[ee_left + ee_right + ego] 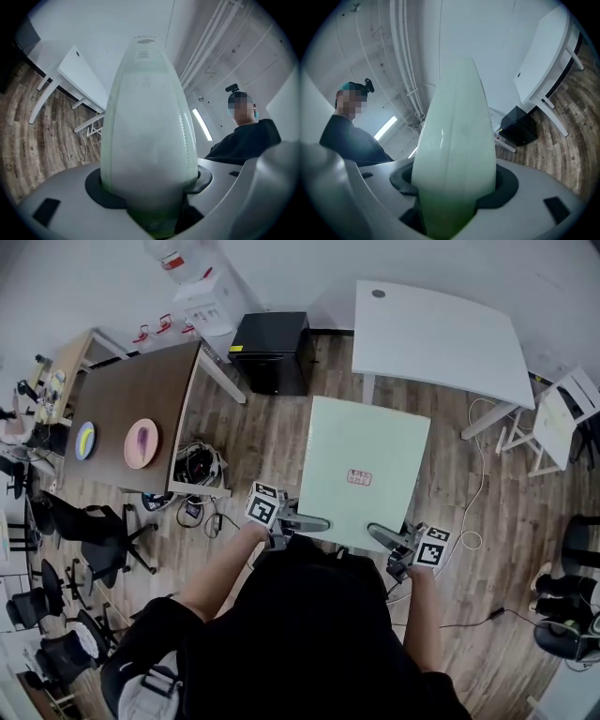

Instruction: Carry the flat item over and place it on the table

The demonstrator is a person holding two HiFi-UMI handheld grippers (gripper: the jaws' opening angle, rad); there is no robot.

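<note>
Flat item point(367, 451), pale green, square, pink label point(359, 477), gripped by left hand-held gripper point(309, 522) and right hand-held gripper point(382, 535).

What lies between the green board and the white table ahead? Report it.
In the head view, only a narrow strip of bare wooden floor shows between the green board and the white table, crossed by that table's leg.

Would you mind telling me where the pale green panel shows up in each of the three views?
Head view: pale green panel at centre, over the wooden floor.
Left gripper view: panel fills the centre.
Right gripper view: panel at centre.
Shared landmark: white table, upper left in the left gripper view, upper right in the right gripper view.
</note>
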